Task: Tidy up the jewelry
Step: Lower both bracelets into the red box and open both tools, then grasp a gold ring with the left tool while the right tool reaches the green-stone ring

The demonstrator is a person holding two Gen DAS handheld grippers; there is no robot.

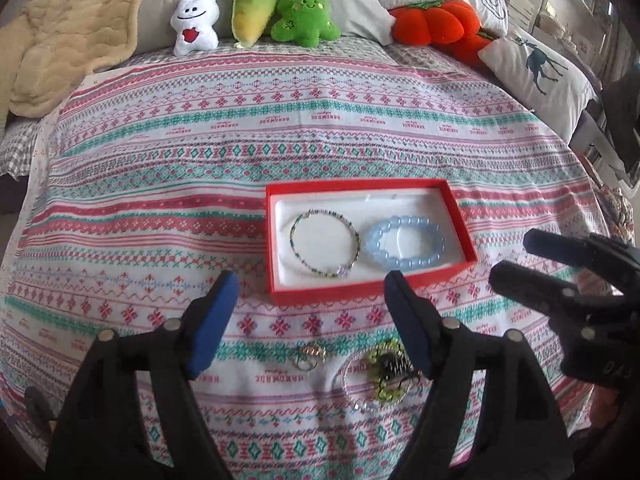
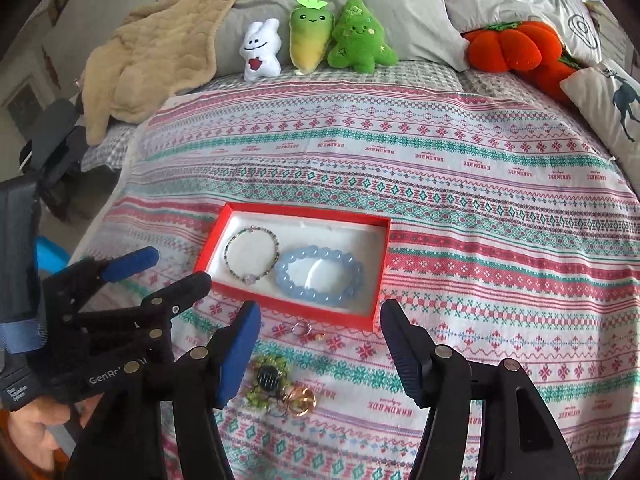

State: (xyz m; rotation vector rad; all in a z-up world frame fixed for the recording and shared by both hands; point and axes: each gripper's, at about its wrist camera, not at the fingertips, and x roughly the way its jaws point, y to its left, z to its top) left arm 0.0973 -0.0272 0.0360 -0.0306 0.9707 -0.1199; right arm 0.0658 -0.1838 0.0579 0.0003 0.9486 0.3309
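Left wrist view: red box (image 1: 370,280) holds beaded bracelet (image 1: 325,243) beside blue bracelet (image 1: 404,242).

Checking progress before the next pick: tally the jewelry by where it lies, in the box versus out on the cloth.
In the red box: 2 (thin beaded bracelet, blue bead bracelet)
Outside: at least 3 (small ring, green hair clip, clear bangle)
Total: at least 5
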